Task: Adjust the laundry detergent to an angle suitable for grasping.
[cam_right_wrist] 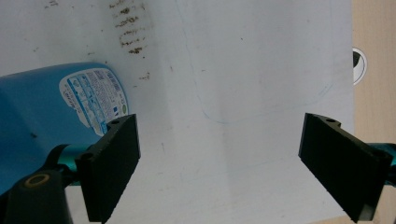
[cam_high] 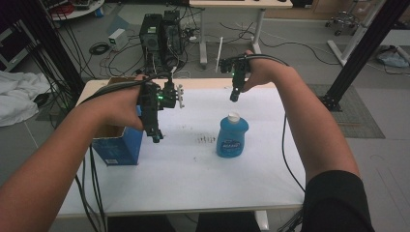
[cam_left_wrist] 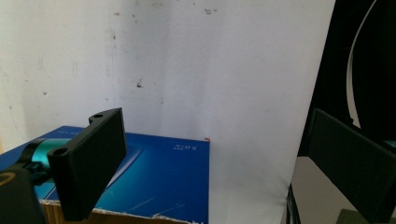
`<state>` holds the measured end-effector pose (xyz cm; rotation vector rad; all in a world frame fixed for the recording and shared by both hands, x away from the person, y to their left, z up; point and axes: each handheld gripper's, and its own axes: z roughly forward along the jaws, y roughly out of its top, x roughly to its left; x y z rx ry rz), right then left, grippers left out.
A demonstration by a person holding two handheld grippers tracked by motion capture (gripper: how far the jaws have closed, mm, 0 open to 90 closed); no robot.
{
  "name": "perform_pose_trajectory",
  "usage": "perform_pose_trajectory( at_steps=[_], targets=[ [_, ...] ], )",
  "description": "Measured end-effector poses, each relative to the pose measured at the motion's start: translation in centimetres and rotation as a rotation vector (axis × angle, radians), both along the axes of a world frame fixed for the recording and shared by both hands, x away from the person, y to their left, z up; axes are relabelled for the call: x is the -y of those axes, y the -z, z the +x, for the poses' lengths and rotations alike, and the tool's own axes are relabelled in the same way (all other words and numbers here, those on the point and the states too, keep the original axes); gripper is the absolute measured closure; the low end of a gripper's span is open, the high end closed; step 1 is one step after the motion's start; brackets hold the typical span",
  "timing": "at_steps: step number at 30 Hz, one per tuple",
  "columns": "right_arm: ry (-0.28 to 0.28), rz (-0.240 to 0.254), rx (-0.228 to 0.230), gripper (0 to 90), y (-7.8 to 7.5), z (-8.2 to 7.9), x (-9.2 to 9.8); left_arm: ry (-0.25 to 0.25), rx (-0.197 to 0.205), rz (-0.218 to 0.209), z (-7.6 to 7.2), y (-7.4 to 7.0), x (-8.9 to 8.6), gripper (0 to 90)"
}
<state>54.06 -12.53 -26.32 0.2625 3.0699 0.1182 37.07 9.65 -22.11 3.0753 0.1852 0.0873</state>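
Note:
A blue bottle (cam_high: 232, 137) with a white cap stands upright near the middle of the white-covered table (cam_high: 193, 169). My right gripper (cam_high: 234, 96) hangs above and behind it, pointing down. In the right gripper view its jaws stand wide open (cam_right_wrist: 224, 163) over bare table, and the bottle (cam_right_wrist: 37, 116) lies to their left. My left gripper (cam_high: 156, 137) hovers at the right edge of an open blue cardboard box (cam_high: 118, 145). In the left gripper view it is open (cam_left_wrist: 219, 168) with nothing between its jaws, above the box's blue side (cam_left_wrist: 154, 172).
Dark smudges (cam_high: 207, 139) mark the sheet left of the bottle. Cables trail from both grippers over the table's edges. Beyond the far edge stand computer towers (cam_high: 162, 34), cables on the floor and another desk's legs. Black frame posts rise at both sides.

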Motion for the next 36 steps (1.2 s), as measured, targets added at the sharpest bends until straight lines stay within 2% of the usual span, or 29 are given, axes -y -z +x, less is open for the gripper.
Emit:
perform_pose_trajectory(
  at_steps=[6,9,10,15,22,28,36],
  targets=[
    [-0.005,0.001,0.001,11.8,0.2,0.2,0.1,-0.011,-0.005,-0.003,0.1,0.1,0.1,5.4],
    [-0.004,-0.004,0.001,11.8,0.3,0.2,0.2,-0.001,-0.013,0.0,0.3,0.1,0.2,5.4],
    [0.0,-0.008,0.002,11.8,0.4,0.2,0.3,-0.016,-0.002,0.008,0.4,0.3,0.4,5.4],
    [0.003,0.004,0.004,11.8,0.7,0.0,0.6,-0.002,-0.009,0.016,0.0,0.6,0.7,5.4],
    [0.025,0.002,0.009,11.8,0.4,-0.5,0.8,-0.008,0.001,0.004,-0.2,0.4,0.8,5.4],
    [-0.002,-0.002,0.014,11.8,0.5,-0.8,0.0,-0.014,0.01,0.003,-0.4,0.3,0.7,5.4],
    [0.015,-0.007,0.014,11.8,0.6,-0.5,0.1,-0.014,0.01,0.0,-0.1,0.3,0.3,5.4]
  ],
)
